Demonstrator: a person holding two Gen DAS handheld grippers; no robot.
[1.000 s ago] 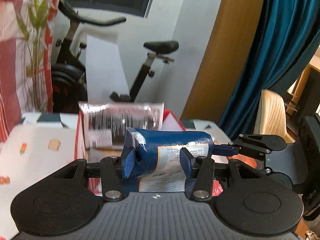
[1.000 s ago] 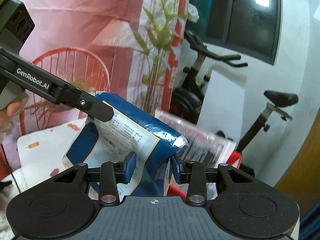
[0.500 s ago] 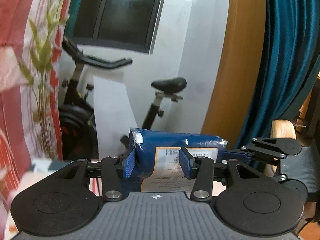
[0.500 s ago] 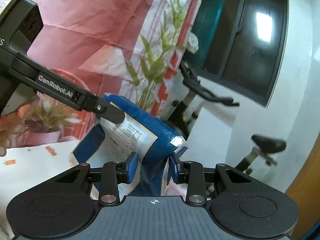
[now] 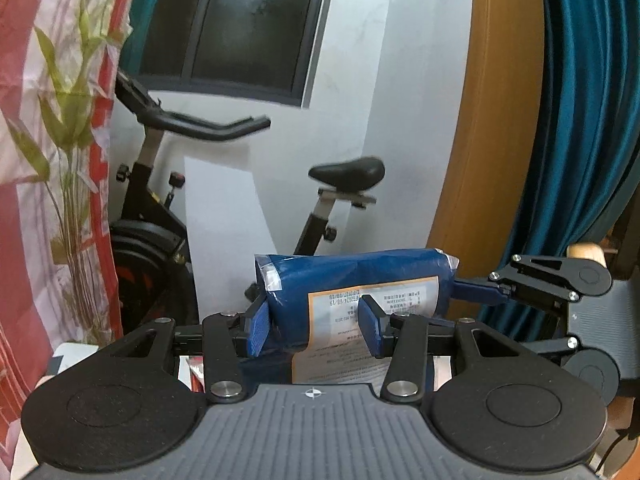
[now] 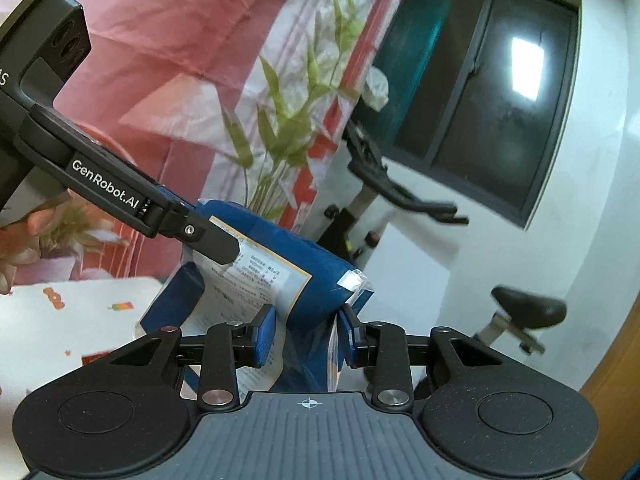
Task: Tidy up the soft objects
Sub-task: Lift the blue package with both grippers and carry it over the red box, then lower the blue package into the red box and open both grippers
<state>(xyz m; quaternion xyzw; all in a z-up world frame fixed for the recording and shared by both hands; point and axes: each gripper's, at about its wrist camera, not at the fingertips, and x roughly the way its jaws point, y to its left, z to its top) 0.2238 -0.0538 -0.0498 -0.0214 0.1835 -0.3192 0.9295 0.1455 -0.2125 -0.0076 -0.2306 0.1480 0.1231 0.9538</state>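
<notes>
Exercise-bike room: soft blue plastic-wrapped pack carried aloft.
Left gripper and right gripper fingers clamp opposite ends, likely preventing sag.

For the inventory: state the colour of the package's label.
White with an orange border, on the blue package; clearest in the right wrist view.

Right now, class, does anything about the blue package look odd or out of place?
Yes. The blue package hangs in mid-air, gripped at both ends by the left gripper and right gripper. Its printed label reads upside down in the left wrist view.
</notes>
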